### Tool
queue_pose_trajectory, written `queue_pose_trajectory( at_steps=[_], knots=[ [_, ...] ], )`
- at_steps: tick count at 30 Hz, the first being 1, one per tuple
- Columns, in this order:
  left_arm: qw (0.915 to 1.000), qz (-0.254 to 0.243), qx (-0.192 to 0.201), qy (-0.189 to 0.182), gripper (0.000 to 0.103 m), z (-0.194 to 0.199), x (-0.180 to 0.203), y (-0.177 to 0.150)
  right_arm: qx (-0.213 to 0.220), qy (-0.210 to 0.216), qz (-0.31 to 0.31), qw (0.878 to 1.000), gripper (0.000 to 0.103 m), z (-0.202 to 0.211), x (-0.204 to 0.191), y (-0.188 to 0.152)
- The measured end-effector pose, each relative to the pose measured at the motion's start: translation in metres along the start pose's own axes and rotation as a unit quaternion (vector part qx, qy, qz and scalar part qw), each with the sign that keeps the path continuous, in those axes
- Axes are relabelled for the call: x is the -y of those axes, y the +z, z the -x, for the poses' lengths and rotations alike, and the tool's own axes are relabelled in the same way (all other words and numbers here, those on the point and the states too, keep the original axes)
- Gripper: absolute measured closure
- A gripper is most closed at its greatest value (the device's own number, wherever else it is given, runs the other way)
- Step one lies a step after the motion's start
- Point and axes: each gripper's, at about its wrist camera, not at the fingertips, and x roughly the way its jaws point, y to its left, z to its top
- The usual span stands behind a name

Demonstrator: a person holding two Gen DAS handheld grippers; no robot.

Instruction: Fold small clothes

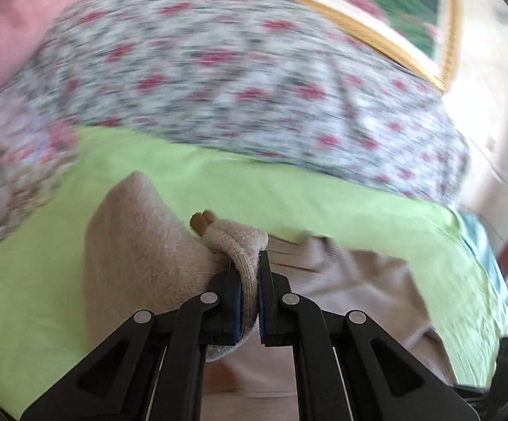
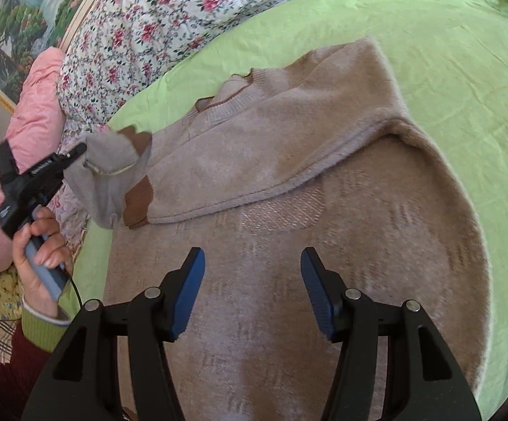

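With my left gripper point(image 1: 257, 294) clamped on the sweater point(image 2: 289, 182) cuff point(image 1: 243, 245) and the right gripper point(image 2: 252, 294) apart, I feared the knit slipping free mid-swing.

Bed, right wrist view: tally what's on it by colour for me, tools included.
Beige sweater: 1
Green sheet: 1
Floral quilt: 1
Pink pillow: 1
Black tools: 2, left tool and right tool
Total: 6

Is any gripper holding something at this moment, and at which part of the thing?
The left gripper is shut on the beige sweater, pinching its sleeve cuff. The right gripper is open over the sweater and holds nothing.
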Motion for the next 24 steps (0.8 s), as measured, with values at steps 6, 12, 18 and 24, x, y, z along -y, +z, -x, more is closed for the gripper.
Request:
queue_pose_trajectory(
  at_steps=[6, 12, 18, 24],
  knots=[
    [0.9967, -0.052, -0.045, -0.042, 0.098, -0.032, 0.077, -0.042, 0.015, -0.010, -0.027, 0.999, 0.045, 0.012, 0.021, -0.001],
    [0.9866, -0.098, -0.119, -0.054, 0.094, -0.068, 0.101, -0.090, 0.021, -0.014, -0.051, 0.998, 0.045, 0.015, 0.040, 0.005],
    [0.9799, -0.097, -0.162, -0.064, 0.063, -0.056, 0.083, -0.115, 0.032, -0.015, -0.035, 0.999, 0.045, 0.008, 0.030, 0.032],
    [0.9856, -0.096, -0.135, -0.034, 0.043, -0.003, 0.049, -0.120, 0.035, 0.007, 0.025, 0.999, 0.045, -0.019, -0.010, 0.071]
  ],
)
